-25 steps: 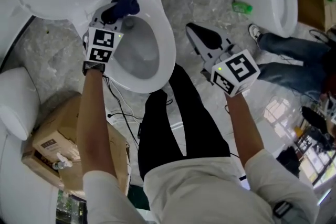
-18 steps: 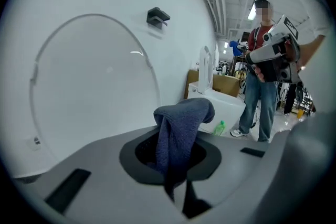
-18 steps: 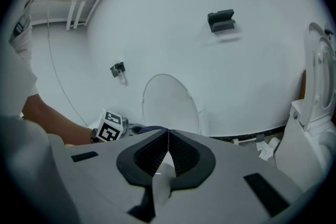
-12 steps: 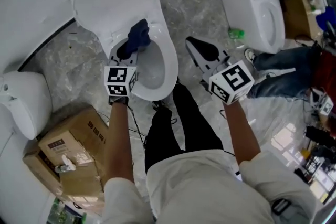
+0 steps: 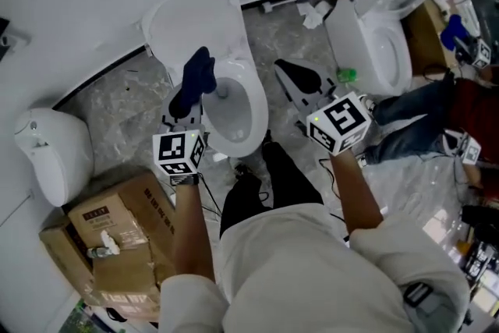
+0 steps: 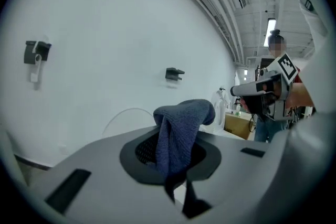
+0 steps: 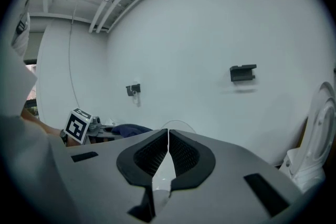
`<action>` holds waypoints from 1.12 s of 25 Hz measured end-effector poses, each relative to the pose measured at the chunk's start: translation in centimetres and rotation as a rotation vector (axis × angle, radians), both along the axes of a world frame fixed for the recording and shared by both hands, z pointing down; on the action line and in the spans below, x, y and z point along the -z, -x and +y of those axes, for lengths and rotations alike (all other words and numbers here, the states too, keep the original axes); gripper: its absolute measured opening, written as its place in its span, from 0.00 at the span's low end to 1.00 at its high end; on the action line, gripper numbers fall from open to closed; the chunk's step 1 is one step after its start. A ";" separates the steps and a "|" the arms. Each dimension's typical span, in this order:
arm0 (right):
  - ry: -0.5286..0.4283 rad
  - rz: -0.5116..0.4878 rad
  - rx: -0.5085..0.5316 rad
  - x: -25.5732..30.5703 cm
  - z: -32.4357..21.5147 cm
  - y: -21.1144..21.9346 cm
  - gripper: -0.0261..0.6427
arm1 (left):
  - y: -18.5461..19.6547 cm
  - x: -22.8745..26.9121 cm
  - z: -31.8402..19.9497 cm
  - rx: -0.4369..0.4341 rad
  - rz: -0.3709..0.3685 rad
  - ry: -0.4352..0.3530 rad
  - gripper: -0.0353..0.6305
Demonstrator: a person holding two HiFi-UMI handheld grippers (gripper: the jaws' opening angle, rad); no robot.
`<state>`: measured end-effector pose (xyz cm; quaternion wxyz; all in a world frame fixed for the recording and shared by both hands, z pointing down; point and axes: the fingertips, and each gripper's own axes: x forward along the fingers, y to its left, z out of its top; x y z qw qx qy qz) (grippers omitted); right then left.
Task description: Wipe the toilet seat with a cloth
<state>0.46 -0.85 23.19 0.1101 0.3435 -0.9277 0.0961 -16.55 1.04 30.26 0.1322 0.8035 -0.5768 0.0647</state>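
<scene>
The white toilet (image 5: 248,115) stands against the wall with its lid (image 5: 195,27) raised. My left gripper (image 5: 189,107) is held above the bowl's left side, shut on a dark blue cloth (image 5: 195,80). In the left gripper view the cloth (image 6: 181,128) bunches up out of the closed jaws and droops forward over them. My right gripper (image 5: 299,76) hovers to the right of the bowl, over the floor. In the right gripper view its jaws (image 7: 168,147) meet with nothing between them; the wall fills that view.
A second toilet (image 5: 380,35) stands at the upper right, with a green bottle (image 5: 345,75) and crumpled paper (image 5: 316,12) on the floor nearby. A person's legs in jeans (image 5: 405,129) lie at the right. Cardboard boxes (image 5: 117,238) and a white fixture (image 5: 47,152) sit at the left.
Both grippers have risen away from the toilet, which now looks smaller and farther. The left gripper has lifted the cloth off the seat rim; the right stays shut and empty.
</scene>
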 end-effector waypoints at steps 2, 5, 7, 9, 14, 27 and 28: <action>-0.033 -0.009 0.006 2.0 0.5 0.4 0.09 | 0.4 2.9 0.7 0.019 0.002 -0.032 0.11; -0.073 -0.011 0.014 4.8 1.4 0.9 0.09 | 0.5 6.6 1.8 0.030 0.007 -0.061 0.11; -0.103 -0.017 0.019 6.7 1.7 1.1 0.09 | 0.5 8.9 2.3 0.032 0.006 -0.080 0.11; -0.129 -0.025 0.023 8.5 1.9 1.3 0.09 | 0.3 11.0 2.8 0.030 -0.002 -0.104 0.11; -0.190 -0.055 0.023 12.8 2.3 1.9 0.09 | 0.4 16.2 4.0 0.027 -0.026 -0.184 0.11; -0.334 -0.069 0.030 20.8 4.1 2.4 0.08 | 1.3 27.6 7.2 0.067 -0.099 -0.381 0.11; -0.340 -0.067 0.029 21.2 4.3 2.5 0.08 | 1.4 28.0 7.5 0.069 -0.107 -0.389 0.11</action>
